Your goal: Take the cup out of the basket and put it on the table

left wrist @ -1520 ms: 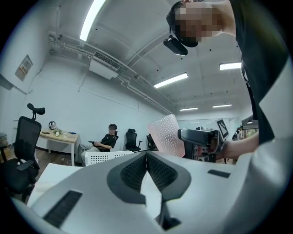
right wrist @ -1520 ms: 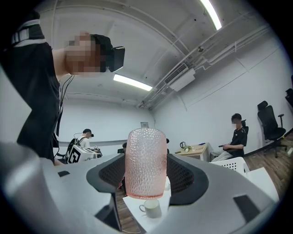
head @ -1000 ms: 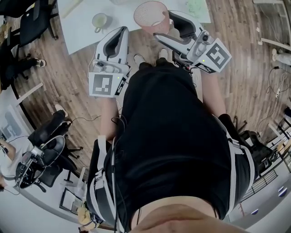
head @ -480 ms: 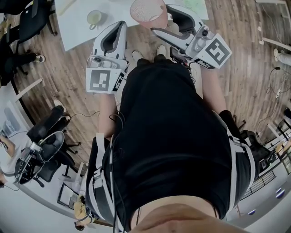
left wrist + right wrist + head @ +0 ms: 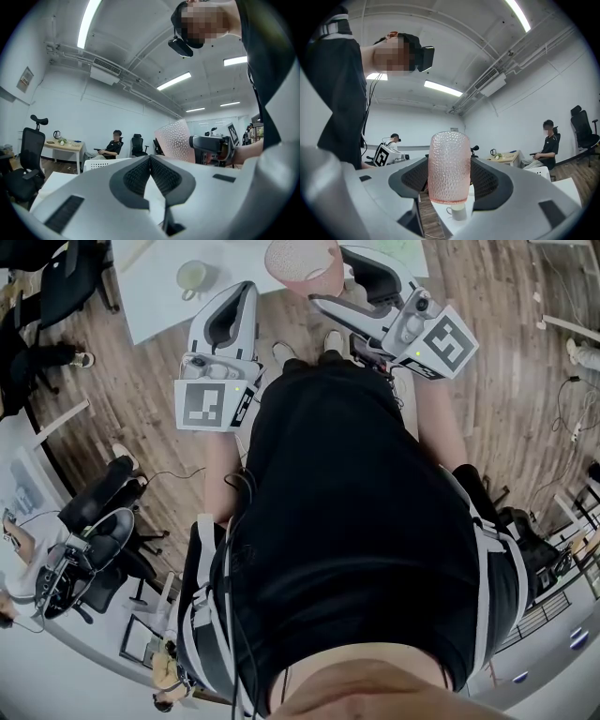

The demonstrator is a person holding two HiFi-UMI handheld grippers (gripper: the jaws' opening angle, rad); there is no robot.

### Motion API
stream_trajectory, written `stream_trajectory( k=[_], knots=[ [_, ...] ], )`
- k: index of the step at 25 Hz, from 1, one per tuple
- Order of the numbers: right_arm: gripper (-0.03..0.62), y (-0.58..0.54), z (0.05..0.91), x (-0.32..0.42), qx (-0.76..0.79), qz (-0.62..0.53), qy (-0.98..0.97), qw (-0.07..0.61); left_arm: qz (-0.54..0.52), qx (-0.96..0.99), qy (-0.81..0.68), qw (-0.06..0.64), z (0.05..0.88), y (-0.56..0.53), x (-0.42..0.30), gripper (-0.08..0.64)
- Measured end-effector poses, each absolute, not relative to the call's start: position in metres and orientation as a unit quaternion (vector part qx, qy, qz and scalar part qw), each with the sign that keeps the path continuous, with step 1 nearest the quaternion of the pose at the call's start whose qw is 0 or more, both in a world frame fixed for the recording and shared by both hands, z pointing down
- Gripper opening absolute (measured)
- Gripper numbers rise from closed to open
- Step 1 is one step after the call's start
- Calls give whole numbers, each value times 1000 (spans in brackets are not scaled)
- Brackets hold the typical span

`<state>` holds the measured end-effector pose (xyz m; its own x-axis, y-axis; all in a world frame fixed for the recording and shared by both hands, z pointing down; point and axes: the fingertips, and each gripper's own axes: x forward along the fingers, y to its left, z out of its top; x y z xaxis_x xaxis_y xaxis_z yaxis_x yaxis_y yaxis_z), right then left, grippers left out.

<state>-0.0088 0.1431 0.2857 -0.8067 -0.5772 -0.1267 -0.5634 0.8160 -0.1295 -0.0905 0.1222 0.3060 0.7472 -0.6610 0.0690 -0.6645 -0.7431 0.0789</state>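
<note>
Now, step: we hold the cup [image 5: 449, 166] aloft near the tabletop [image 5: 155, 306].
Right hand-held gripper [image 5: 449, 180]: clamped on cup.
Left hand-held gripper [image 5: 150, 161]: closed, empty.
Next: we lower it clear of the mug [image 5: 192, 276].

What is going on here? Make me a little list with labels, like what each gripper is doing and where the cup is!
right gripper: shut on the pink bumpy cup, holding it upright
left gripper: shut, holding nothing
cup's place: in the air by the near edge of the table, not yet set down
on the table: a small mug
floor: brown wood
</note>
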Motion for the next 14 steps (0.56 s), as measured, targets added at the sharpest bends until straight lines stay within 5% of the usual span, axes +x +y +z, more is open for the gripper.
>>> stream_trajectory(
  k=[14],
  knots=[
    [274,142,285,-8,-298,-46,950,84,17,935,-352,47,304,122,-85,21]
  ],
)
